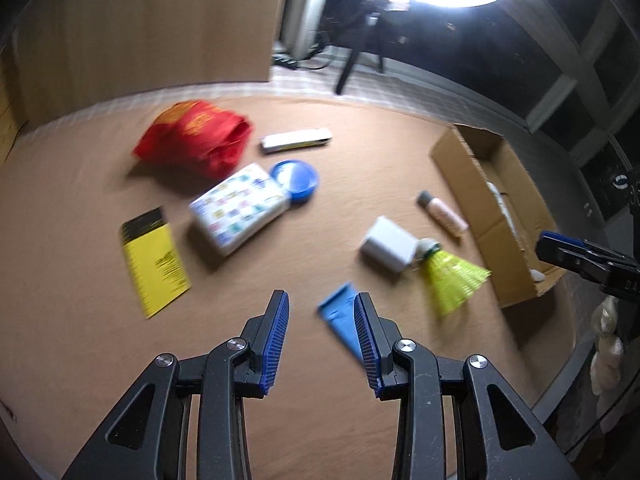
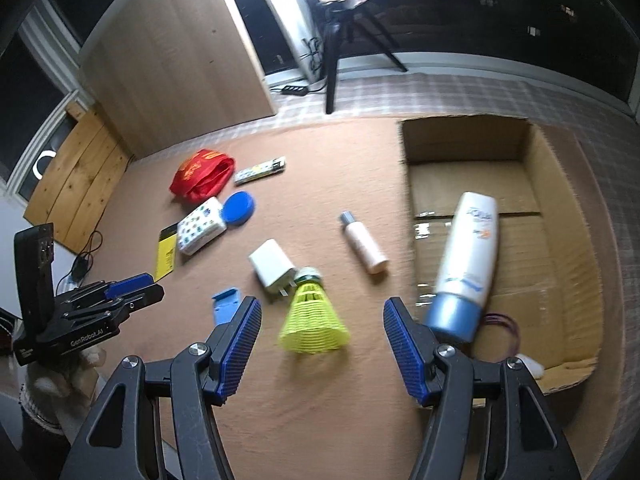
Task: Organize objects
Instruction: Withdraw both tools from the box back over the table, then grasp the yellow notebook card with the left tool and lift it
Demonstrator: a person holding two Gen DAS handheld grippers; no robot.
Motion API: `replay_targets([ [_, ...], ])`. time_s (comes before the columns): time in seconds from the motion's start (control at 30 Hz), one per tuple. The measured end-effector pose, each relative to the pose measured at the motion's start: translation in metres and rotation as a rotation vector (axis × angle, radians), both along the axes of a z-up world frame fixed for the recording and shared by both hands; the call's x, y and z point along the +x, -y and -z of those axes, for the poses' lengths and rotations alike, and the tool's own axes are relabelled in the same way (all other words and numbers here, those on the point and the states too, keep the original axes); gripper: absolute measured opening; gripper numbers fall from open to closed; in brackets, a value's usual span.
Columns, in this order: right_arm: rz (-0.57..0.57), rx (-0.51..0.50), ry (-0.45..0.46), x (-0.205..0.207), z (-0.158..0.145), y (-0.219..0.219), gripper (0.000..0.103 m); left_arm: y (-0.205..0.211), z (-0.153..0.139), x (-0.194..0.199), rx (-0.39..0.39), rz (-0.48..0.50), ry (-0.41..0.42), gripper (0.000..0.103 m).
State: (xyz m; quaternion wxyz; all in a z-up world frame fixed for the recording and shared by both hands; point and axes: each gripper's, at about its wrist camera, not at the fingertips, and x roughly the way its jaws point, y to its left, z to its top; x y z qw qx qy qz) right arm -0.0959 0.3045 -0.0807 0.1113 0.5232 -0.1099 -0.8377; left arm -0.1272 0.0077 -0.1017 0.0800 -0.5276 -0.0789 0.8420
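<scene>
Left wrist view. Nearest: left gripper (image 1: 322,300), jaws apart, nothing between the blue ribbed pads (image 1: 277,332); it hangs above the brown table (image 1: 80,340). Partly behind the right-hand pad lies a blue plastic piece (image 1: 338,316), flat on the table. Beyond it to the right: white charger plug (image 1: 388,245), touching a yellow shuttlecock (image 1: 452,274) that lies on its side with the skirt toward the camera. Farther on, a small pink bottle (image 1: 442,214) with a grey cap lies near the wall of an open cardboard box (image 1: 454,168). To the left: yellow-and-black card (image 1: 154,260); patterned tissue pack (image 1: 238,210), touching a blue round lid (image 1: 296,178); white and yellow strip pack (image 1: 296,140); red cloth bag (image 1: 196,138), farthest back. The picture is blurred, so print is unreadable. At the right edge the right gripper (image 1: 560,250) shows over the box's near end.

Right wrist view. Nearest: right gripper (image 2: 322,316), jaws wide apart and empty, with the shuttlecock (image 2: 314,316) on the table between and beyond its tips, untouched. The cardboard box (image 2: 568,208) holds a white tube with a blue cap (image 2: 470,256), cap end nearest, and a loop of purple cord (image 2: 506,324). The left gripper (image 2: 134,286) shows at the left, held by a gloved hand (image 2: 52,384).
</scene>
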Motion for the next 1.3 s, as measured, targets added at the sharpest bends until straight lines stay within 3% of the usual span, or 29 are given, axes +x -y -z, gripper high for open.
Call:
replay_targets([
  [0.17,-0.033,-0.012,0.01,-0.001,0.002,0.029,0.06,0.034,0.005,0.011,0.006,-0.059,0.013,0.039],
  [0.27,-0.051,-0.017,0.012,-0.003,0.002,0.045,0.06,0.056,0.008,0.015,0.009,-0.1,0.022,0.047],
  [0.4,-0.068,-0.008,0.005,-0.002,0.001,0.067,0.06,0.083,0.014,0.011,-0.003,-0.156,0.035,0.067],
  [0.53,-0.082,0.007,0.001,0.004,0.0,0.083,0.06,0.105,0.023,-0.006,-0.01,-0.219,0.064,0.071],
  [0.93,-0.037,0.034,0.007,0.025,0.003,0.074,0.06,0.119,0.057,-0.07,-0.057,-0.291,0.164,0.072],
  [1.3,0.046,0.016,0.017,0.032,0.009,0.038,0.06,0.109,0.078,-0.088,-0.127,-0.291,0.212,0.072],
])
